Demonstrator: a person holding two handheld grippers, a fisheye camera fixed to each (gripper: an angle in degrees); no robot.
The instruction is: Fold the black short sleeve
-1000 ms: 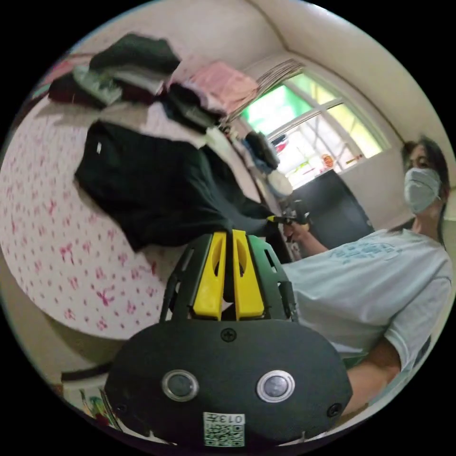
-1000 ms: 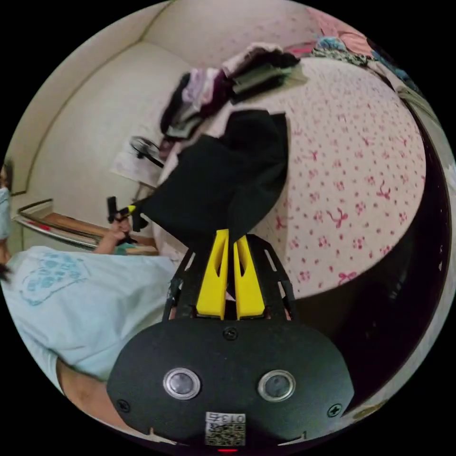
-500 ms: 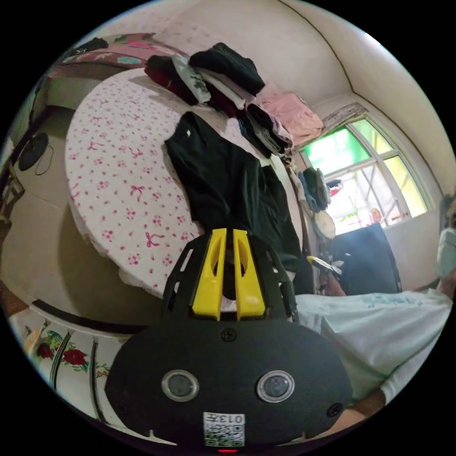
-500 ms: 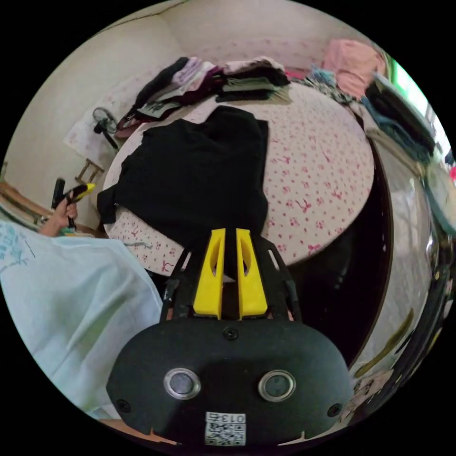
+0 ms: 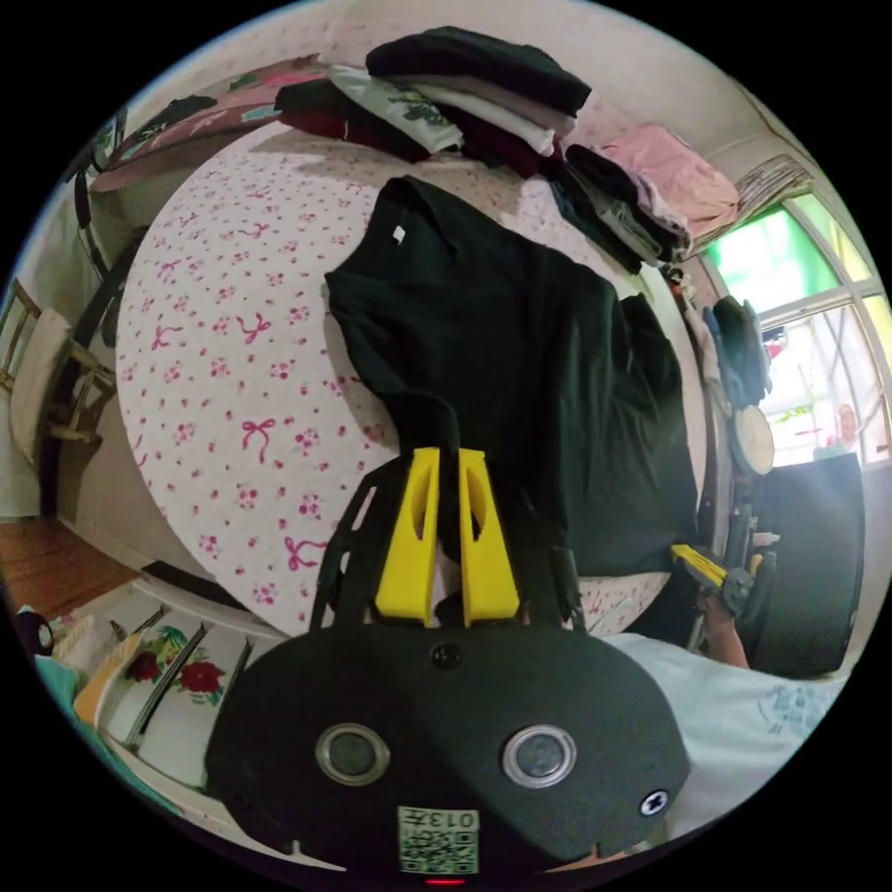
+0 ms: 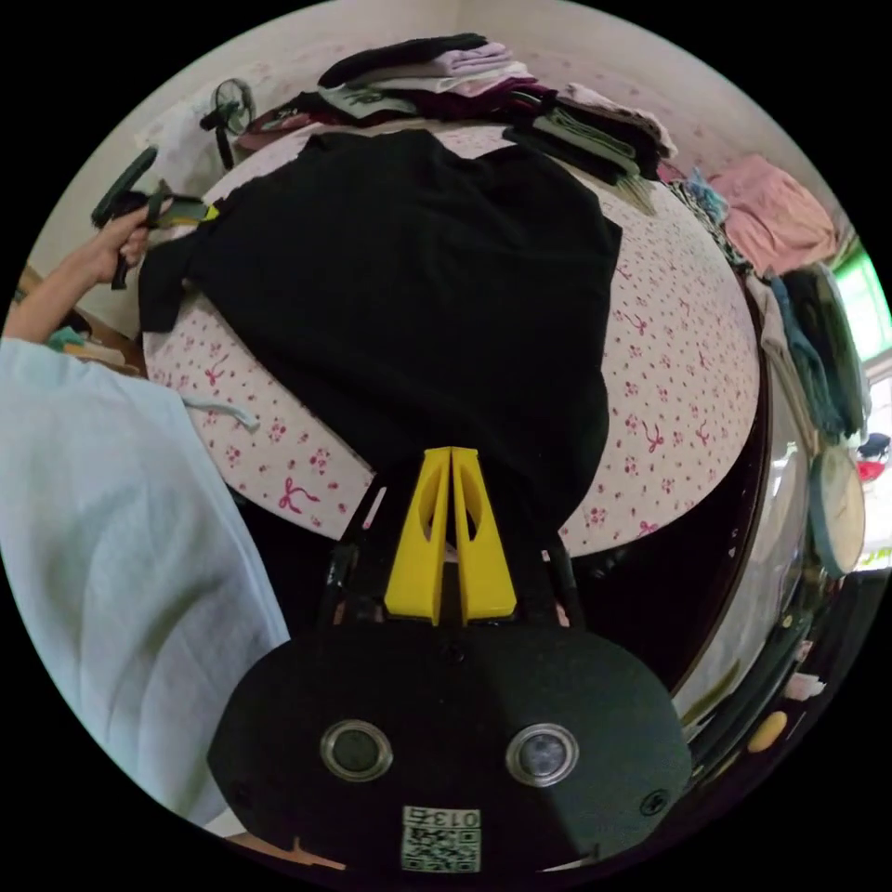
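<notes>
Both tongs pinch black short sleeve (image 5: 520,372) hem, spread on table (image 5: 214,390).

You are looking at soft, matt cloth in the black shirt (image 5: 520,372). The table cover (image 5: 214,372) is looking like smooth cloth. Your gripper jaws are looking like smooth yellow plastic.

One black short sleeve shirt (image 5: 502,362) is lying on one round table (image 5: 214,390). Two grippers are showing — the left gripper (image 5: 445,457) and the right gripper (image 6: 451,455). Two stacks of folded clothes (image 5: 465,88) are sitting at the far edge — one pink bundle (image 5: 678,177) is lying beside them. One chair (image 5: 46,381) is standing nearby.
</notes>
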